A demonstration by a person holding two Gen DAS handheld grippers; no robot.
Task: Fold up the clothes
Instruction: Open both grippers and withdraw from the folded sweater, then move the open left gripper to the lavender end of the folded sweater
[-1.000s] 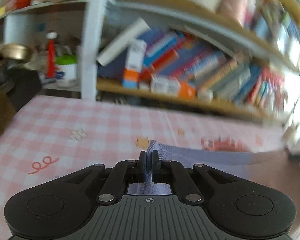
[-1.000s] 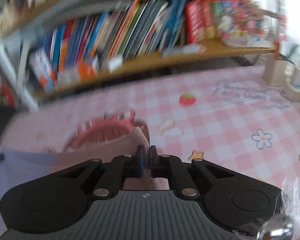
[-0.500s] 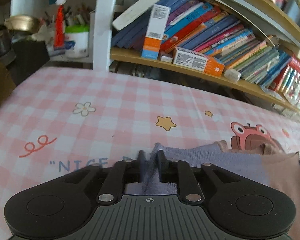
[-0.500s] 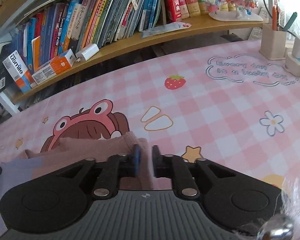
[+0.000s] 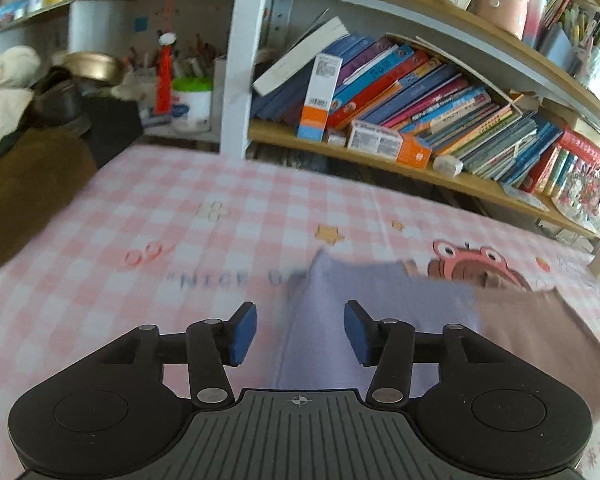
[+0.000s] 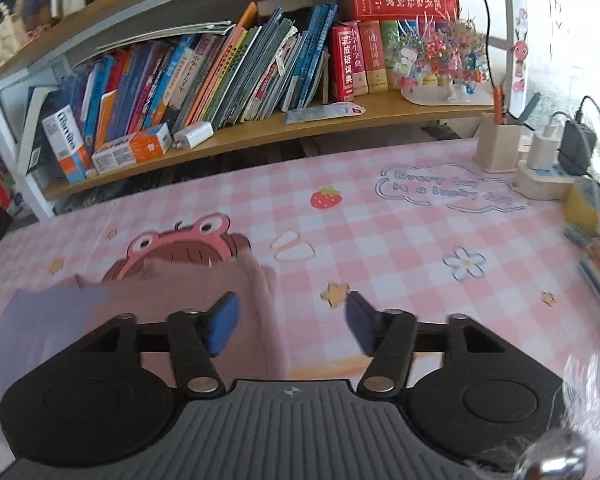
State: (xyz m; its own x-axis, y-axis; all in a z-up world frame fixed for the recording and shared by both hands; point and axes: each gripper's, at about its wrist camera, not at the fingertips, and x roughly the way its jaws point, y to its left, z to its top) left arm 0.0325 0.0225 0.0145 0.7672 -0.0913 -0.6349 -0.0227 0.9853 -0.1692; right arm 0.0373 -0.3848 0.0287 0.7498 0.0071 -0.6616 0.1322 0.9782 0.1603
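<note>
Closest in, the left gripper [image 5: 300, 338] hung released, its 2 blue pads spread wide with nothing between them, poised over the lilac end of the garment [image 5: 380, 312]. The right gripper [image 6: 292, 326] was just as slack, jaws apart, sitting above the garment's [image 6: 188, 300] brownish-pink end, right at its outer edge. The garment lay flat across the pink checked tablecloth [image 6: 400, 240], one far corner covering part of the frog-hat cartoon [image 6: 180, 244]. This looked like the pause between folds: one fold laid down, neither gripper holding cloth. The next move likely called for both grippers to drop onto a fresh edge, pinch it cleanly, and carry it across evenly so the layers stayed aligned. Beyond stood the crowded bookshelf [image 5: 420, 100].
</note>
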